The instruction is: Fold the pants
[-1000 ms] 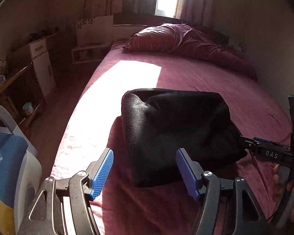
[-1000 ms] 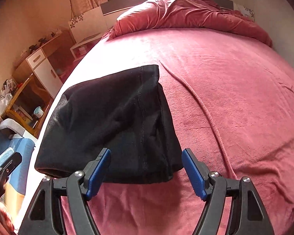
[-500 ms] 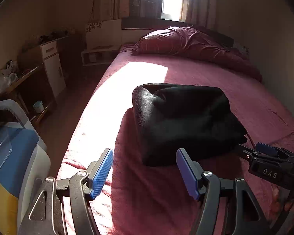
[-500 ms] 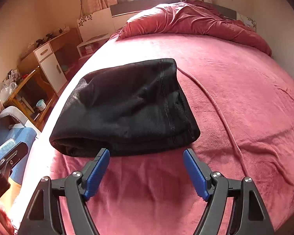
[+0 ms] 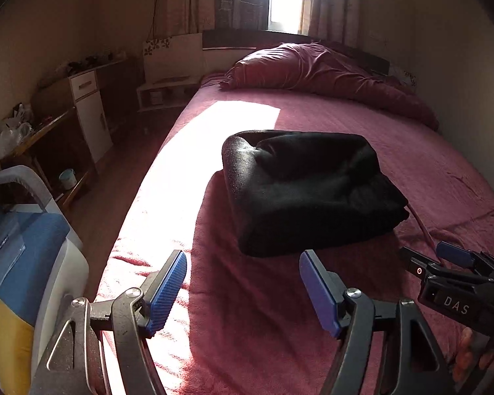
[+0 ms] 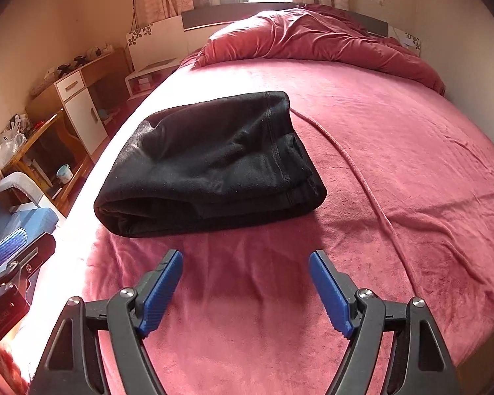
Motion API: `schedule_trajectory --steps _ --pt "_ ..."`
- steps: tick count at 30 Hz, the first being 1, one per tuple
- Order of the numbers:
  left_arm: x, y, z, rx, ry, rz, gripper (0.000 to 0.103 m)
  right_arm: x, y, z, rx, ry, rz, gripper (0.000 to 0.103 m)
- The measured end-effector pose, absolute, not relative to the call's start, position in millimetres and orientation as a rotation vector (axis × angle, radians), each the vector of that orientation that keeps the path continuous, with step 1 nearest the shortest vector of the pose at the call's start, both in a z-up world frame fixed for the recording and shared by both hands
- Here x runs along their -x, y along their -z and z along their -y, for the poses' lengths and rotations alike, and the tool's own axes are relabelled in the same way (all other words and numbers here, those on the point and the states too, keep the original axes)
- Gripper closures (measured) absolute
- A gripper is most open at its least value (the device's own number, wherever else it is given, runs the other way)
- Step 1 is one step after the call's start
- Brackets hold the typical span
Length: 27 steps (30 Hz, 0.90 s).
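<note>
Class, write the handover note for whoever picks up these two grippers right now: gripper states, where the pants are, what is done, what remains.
Left gripper: open, empty, short of the pants.
Right gripper: open, empty, also clear of them.
Black pants: a compact folded bundle on the red bedspread, near its left edge, untouched.
Done: folding looks complete.
Left: probably nothing; at most tidy the bulging top layer.

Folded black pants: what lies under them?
The black pants lie on the red bed cover. A red cord emerges at their far right corner; whether it continues beneath the pants is hidden.
</note>
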<state>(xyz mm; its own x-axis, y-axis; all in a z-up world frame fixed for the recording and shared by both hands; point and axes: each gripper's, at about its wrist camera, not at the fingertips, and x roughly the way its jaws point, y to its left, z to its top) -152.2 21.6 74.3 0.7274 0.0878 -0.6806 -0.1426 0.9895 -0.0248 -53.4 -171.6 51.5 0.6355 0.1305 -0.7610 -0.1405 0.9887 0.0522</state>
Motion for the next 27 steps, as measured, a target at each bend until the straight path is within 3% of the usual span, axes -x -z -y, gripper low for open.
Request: schedule_trajectory --steps 27 --pt "151.0 -68.0 -25.8 0.099 -0.171 -0.751 0.031 58.8 -46.6 169.6 0.016 -0.156 -0.883 0.023"
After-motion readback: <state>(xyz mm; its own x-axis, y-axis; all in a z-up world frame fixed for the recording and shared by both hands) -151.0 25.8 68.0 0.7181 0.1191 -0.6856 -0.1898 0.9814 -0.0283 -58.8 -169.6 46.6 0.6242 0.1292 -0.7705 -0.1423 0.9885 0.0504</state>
